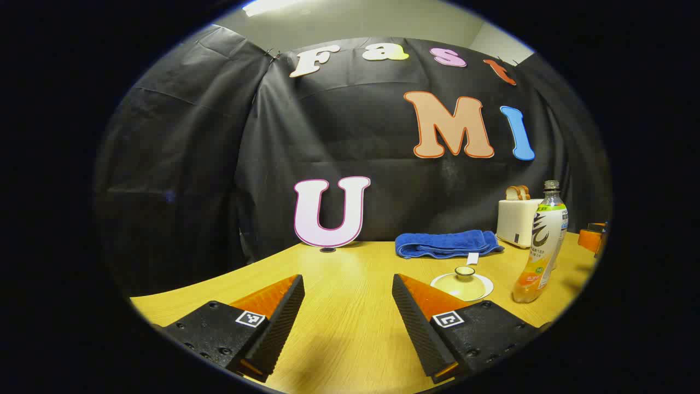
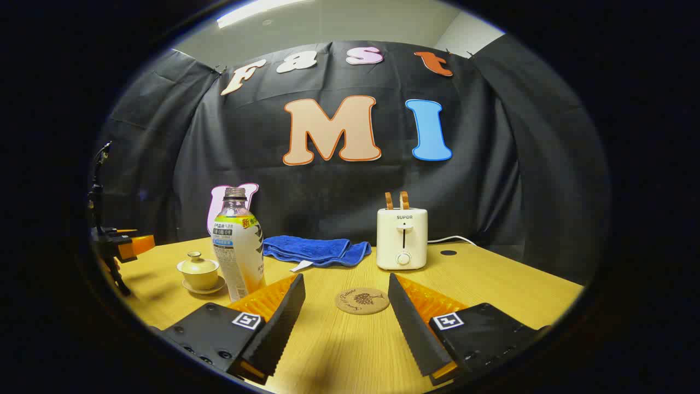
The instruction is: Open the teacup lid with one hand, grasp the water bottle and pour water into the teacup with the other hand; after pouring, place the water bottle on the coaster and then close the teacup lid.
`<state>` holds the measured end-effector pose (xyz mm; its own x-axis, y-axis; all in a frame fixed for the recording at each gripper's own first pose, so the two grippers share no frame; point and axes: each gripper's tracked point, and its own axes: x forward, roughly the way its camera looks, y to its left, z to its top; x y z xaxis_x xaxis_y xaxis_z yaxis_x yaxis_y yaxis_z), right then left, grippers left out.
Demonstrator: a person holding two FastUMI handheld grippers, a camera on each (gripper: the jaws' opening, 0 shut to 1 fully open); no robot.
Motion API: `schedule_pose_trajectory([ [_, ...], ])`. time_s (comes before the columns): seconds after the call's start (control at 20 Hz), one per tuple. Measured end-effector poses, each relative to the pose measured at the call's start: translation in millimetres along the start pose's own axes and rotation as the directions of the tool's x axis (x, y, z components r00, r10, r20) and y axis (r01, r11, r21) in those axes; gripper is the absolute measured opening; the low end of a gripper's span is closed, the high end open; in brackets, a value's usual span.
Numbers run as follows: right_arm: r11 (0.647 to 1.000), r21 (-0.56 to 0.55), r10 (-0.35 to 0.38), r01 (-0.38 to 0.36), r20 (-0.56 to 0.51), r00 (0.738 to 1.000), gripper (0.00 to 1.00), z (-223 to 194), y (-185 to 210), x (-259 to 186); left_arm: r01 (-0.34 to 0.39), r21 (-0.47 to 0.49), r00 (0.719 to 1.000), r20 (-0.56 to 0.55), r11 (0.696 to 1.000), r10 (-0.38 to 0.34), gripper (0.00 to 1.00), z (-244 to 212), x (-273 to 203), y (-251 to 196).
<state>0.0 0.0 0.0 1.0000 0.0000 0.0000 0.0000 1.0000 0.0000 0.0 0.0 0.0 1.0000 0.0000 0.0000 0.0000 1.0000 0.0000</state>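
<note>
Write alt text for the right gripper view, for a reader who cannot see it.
The right gripper hovers open above a wooden table, its fingers framing a round coaster. To its left stand a capless water bottle and a lidded teacup on a saucer; behind are a blue towel and a toaster.

A light wood-grain tabletop (image 2: 508, 290) fills the lower part of the booth. Behind the tabletop hangs a black cloth wall (image 2: 519, 164), creased and draped, wrapping round the tabletop's far edge and both sides. Above the cloth shows a pale ceiling (image 2: 350, 22) with a bright strip light (image 2: 257, 11) near its left. A white toaster (image 2: 402, 238) with two slices in its slots stands at the back of the tabletop, close to the cloth; its white cord (image 2: 451, 239) trails off to the toaster's right. A folded blue towel (image 2: 314, 249) lies just left of the toaster.
</note>
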Motion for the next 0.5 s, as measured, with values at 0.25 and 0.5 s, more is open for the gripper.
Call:
schedule_pose_trajectory([
  [0.25, 1.0, 0.001, 0.0, 0.0, 0.0, 1.0, 0.94, 0.3, 0.2, -0.4, 0.0, -0.001, 1.0, 0.0, 1.0, 0.0, 0.95, -0.2, 0.4, -0.2],
  [0.5, 1.0, 0.001, 0.0, 0.0, 0.001, 1.0, 0.97, -0.2, 0.9, -0.4, 0.0, -0.002, 1.0, 0.0, 1.0, 0.0, 0.94, -0.8, 0.3, -0.1],
])
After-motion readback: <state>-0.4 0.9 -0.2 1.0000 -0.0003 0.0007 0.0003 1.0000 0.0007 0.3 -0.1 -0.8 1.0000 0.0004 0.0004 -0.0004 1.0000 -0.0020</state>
